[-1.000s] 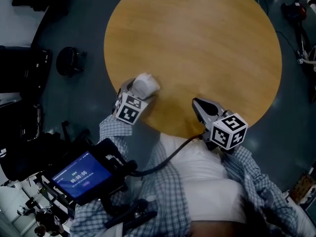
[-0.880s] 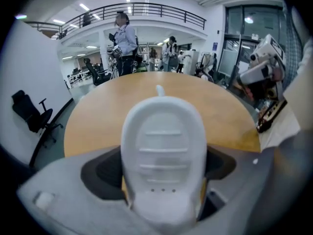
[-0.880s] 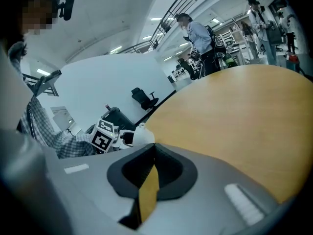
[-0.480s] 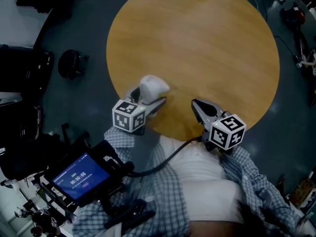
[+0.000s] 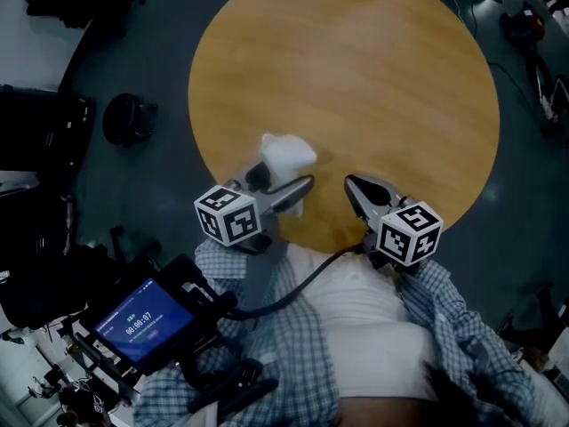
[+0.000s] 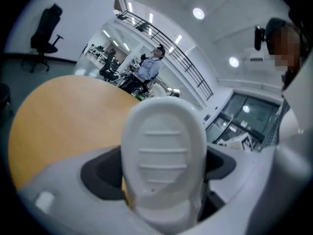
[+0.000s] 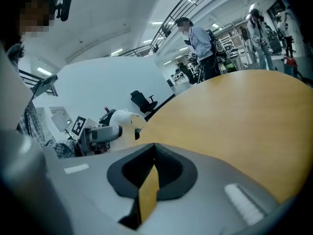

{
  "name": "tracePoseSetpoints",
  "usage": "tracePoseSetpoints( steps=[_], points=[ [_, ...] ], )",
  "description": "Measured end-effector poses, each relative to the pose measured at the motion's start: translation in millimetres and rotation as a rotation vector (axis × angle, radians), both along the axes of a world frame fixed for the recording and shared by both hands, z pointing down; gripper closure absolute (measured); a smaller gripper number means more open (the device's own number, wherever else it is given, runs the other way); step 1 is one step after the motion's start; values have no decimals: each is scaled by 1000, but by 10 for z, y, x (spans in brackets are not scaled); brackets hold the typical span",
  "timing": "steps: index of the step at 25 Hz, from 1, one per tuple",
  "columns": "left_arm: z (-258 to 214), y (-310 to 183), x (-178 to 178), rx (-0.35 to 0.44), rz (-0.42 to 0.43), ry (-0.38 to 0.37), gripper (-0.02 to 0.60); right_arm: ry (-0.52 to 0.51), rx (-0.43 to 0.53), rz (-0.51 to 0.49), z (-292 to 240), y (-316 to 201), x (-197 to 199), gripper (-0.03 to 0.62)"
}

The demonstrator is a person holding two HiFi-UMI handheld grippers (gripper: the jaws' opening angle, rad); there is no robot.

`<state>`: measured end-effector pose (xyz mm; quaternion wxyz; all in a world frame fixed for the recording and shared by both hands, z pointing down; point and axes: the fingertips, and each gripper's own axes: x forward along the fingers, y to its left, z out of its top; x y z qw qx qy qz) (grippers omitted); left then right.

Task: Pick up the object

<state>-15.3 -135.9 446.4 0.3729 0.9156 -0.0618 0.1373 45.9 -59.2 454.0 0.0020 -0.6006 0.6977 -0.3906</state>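
Clamping white object (image 5: 286, 153), left tongs (image 5: 281, 174); right tongs (image 5: 353, 185) closed, empty

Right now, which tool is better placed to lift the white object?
Left. The left tool is shut on the white object over the near edge of the table. The right tool is shut and empty, apart from the object.

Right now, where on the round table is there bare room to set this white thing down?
The table is bare wood across its middle and whole far side, out to the rim. The near edge is crowded: the left gripper holds the white object there, the shut right gripper sits beside it, with a bare strip between them.
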Motion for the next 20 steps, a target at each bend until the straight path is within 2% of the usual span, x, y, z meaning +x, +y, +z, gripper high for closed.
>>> tracePoseSetpoints(
  steps=[3, 7, 11, 20],
  points=[
    [-171, 6, 55, -82, -37, 120, 123, 4, 4, 5, -4, 7, 29, 589],
    [-268, 97, 109, -116, -2, 176, 123, 7, 12, 12, -18, 17, 73, 589],
    [-300, 170, 123, -147, 22, 205, 123, 3, 13, 16, -18, 17, 90, 589],
    [-256, 198, 127, -144, 30, 189, 123, 13, 22, -3, -24, 6, 65, 589]
  ],
)
